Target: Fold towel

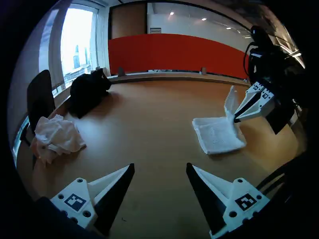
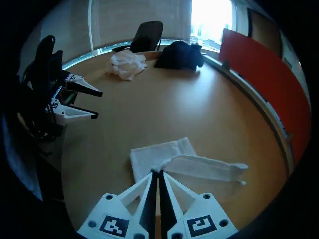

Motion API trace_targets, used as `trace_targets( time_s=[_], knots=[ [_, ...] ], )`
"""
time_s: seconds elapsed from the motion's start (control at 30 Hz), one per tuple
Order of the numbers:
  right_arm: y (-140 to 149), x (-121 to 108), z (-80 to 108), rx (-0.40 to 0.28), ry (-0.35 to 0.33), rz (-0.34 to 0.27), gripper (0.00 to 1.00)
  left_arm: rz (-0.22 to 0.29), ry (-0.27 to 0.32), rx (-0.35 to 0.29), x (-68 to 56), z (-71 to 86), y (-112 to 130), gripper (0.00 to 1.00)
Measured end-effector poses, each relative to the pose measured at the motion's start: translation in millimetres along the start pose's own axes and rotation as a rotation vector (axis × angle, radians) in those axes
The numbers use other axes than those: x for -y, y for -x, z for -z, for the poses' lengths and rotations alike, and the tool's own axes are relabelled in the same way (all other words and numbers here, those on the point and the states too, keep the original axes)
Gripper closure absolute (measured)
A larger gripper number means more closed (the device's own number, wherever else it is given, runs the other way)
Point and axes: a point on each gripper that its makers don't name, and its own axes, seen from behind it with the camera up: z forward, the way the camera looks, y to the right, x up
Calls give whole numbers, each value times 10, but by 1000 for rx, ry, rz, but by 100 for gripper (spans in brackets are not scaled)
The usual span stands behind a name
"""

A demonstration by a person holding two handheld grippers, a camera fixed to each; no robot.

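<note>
I see the towel [image 2: 167,157] on the desk [image 2: 171,107], close to the edge nearest my right gripper [image 2: 158,172]. Most of it lies flat. One side is raised, and the claw's two fingers are pressed together on that raised edge. In the left gripper view the same flap stands up from the flat part, with the right gripper's fingertips pinching it from the side. In the right gripper view I look down along the lifted fold, which runs off to the right.

My left gripper [image 1: 159,167] hangs over bare wood with its claw spread wide and nothing between the fingers, well apart from the towel.

Each finger carries a square black-and-white marker [image 1: 75,200].

Toward the desk's far edge in the right gripper view lie a crumpled white cloth [image 2: 127,63] and, beside it, a black bag [image 2: 179,55]. A dark chair [image 2: 147,36] stands behind them at the window [image 2: 211,20]. A red panel [image 1: 175,53] runs along one side of the desk.
</note>
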Motion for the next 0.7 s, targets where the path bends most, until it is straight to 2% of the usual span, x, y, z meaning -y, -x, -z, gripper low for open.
trace_targets(
  time_s=[0.17, 0.27, 0.7],
  knots=[
    [47, 156, -393, 24, -62, -31, 97, -1, 6, 3, -40, -14, 23, 4],
    [97, 203, -517, 38, -77, -42, 97, -2, 6, 3, -44, -17, 21, 3],
    [113, 196, -509, 29, -76, -51, 95, -6, 6, 8, -25, -20, 24, 4]
  ],
)
